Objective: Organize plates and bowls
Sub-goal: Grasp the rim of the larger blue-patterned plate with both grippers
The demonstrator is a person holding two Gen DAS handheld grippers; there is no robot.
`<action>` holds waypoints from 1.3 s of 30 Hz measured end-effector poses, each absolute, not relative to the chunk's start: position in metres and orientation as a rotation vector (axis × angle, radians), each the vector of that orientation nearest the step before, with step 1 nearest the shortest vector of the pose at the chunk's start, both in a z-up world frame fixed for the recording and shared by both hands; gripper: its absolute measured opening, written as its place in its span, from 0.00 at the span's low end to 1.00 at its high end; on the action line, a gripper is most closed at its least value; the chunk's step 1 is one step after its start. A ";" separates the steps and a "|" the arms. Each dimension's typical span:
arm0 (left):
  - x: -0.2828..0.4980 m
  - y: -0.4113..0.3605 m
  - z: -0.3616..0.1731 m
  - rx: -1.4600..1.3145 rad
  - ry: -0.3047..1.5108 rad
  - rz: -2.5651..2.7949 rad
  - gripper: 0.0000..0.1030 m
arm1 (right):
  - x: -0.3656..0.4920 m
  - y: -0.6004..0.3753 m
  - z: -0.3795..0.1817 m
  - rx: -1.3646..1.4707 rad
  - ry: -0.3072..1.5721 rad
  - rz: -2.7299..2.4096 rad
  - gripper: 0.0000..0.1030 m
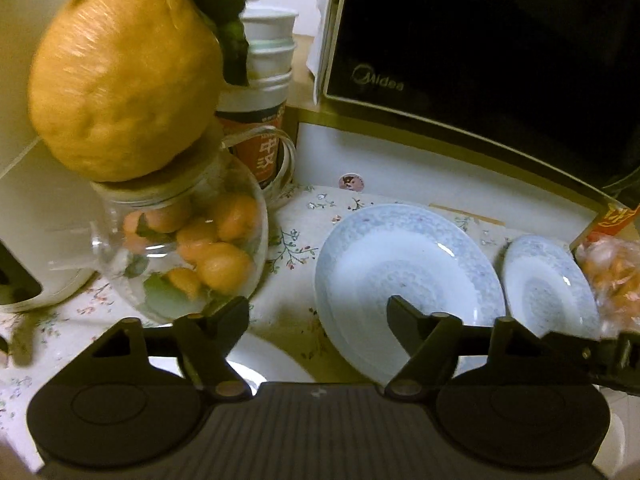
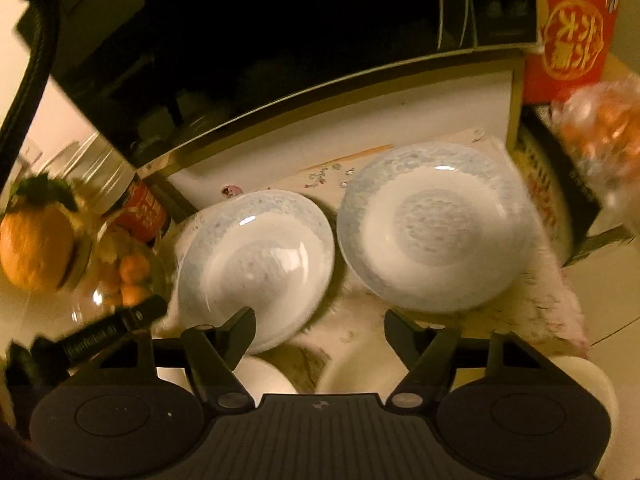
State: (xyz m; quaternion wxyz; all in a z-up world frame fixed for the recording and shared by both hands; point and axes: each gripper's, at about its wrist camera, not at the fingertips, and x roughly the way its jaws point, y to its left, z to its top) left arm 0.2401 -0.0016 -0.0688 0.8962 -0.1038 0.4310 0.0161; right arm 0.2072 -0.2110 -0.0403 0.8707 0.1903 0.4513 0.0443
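Observation:
Two pale blue-rimmed plates lie side by side on a floral cloth in front of a microwave. In the left wrist view the left plate (image 1: 404, 280) is large and near, the right plate (image 1: 548, 284) beyond it. In the right wrist view they show as the left plate (image 2: 256, 256) and the right plate (image 2: 432, 228). My left gripper (image 1: 318, 316) is open, hovering over the left plate's near-left edge. My right gripper (image 2: 320, 324) is open, above the gap between the plates. White bowls (image 2: 264, 376) sit below the right gripper; another white bowl (image 1: 264, 356) lies under the left one.
A black microwave (image 1: 480, 60) stands behind the plates. A glass teapot (image 1: 180, 248) with small oranges holds a big yellow citrus (image 1: 124, 80) on top at the left. A red jar (image 1: 260, 148) and stacked cups stand behind. A bag of oranges (image 2: 600, 136) and a red box (image 2: 572, 36) stand at the right.

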 end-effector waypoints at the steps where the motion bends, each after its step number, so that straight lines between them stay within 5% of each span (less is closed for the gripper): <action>1: 0.243 -0.002 -0.071 -0.217 0.898 0.026 0.65 | 0.213 -0.210 -0.042 0.421 0.949 0.092 0.62; 20: 0.281 0.003 -0.117 -0.259 0.926 -0.049 0.23 | 0.268 -0.196 -0.099 0.550 1.067 0.049 0.29; 26: 0.284 0.005 -0.119 -0.276 0.891 -0.049 0.17 | 0.274 -0.191 -0.107 0.541 1.037 0.042 0.15; 39: 0.273 0.019 -0.093 -0.327 0.839 -0.076 0.07 | 0.258 -0.204 -0.092 0.560 1.006 0.083 0.14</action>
